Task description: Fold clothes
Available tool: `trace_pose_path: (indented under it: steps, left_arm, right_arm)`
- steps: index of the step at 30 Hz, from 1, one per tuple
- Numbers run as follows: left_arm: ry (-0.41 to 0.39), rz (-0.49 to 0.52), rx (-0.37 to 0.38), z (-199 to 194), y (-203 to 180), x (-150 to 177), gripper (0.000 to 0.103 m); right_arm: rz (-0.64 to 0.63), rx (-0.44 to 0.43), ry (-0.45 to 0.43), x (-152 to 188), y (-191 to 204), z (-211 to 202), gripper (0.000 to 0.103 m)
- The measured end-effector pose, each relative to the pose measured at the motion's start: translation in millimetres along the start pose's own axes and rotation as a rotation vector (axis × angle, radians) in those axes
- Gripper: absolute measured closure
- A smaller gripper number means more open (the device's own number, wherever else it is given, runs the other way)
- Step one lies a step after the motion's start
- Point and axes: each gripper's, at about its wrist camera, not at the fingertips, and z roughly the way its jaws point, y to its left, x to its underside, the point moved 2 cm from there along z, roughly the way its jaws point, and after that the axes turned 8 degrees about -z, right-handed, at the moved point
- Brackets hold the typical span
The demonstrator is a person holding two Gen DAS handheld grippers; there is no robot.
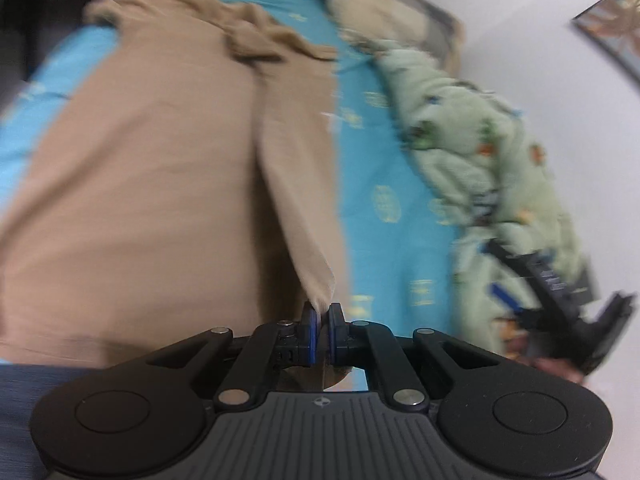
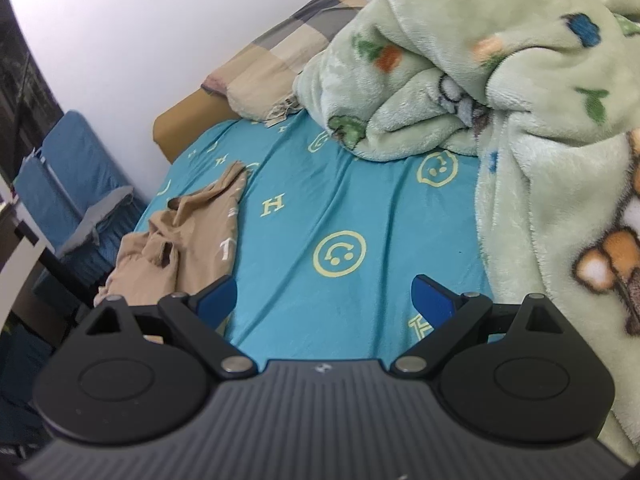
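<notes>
A tan garment (image 1: 152, 168) lies spread on the blue patterned bed sheet (image 1: 376, 152). My left gripper (image 1: 323, 316) is shut on a narrow strip of the garment's edge, pulled up off the bed. The image is blurred by motion. My right gripper (image 2: 324, 300) is open and empty above the sheet (image 2: 340, 200), with the tan garment (image 2: 188, 236) bunched to its left. The right gripper also shows in the left wrist view (image 1: 560, 300) at the right, over the blanket.
A pale green fleece blanket (image 2: 500, 100) with cartoon prints is heaped on the bed's right side. A checked pillow (image 2: 280, 48) lies at the head by the white wall. A blue folded item (image 2: 76, 184) stands beside the bed at left.
</notes>
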Motion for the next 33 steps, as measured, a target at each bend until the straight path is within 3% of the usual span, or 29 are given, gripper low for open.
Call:
trace_pose_path:
  steps: [3,5,8,11,13,15,18,28,33]
  left_arm:
    - [-0.017,0.050,-0.129,-4,6,0,0.097]
    - [-0.007,0.074,-0.157,0,7,4,0.096]
    - [-0.011,0.097,-0.185,3,10,9,0.088]
    - [-0.047,0.118,-0.172,-3,9,13,0.066]
    - [-0.072,0.141,-0.161,-11,5,16,0.044]
    - [-0.098,0.160,-0.145,-21,-4,20,0.038]
    - [-0.149,0.179,-0.120,-40,-19,24,0.022]
    - [-0.332,0.313,-0.022,-135,-97,16,0.008]
    - [-0.344,0.382,0.029,-173,-132,20,0.006]
  right_arm:
    - [-0.035,-0.011,0.001,1,8,3,0.008]
    - [-0.059,-0.023,-0.001,2,14,3,0.008]
    - [-0.089,-0.046,-0.010,4,20,1,0.008]
    - [-0.101,-0.082,-0.034,5,27,-5,0.008]
    - [-0.118,-0.111,-0.065,6,34,-13,0.008]
    - [-0.136,-0.143,-0.091,9,44,-24,0.008]
    - [-0.166,-0.196,-0.122,10,61,-44,0.008]
    - [-0.225,-0.214,-0.185,-30,106,-147,0.008]
    - [-0.232,-0.207,-0.210,-65,120,-199,0.008]
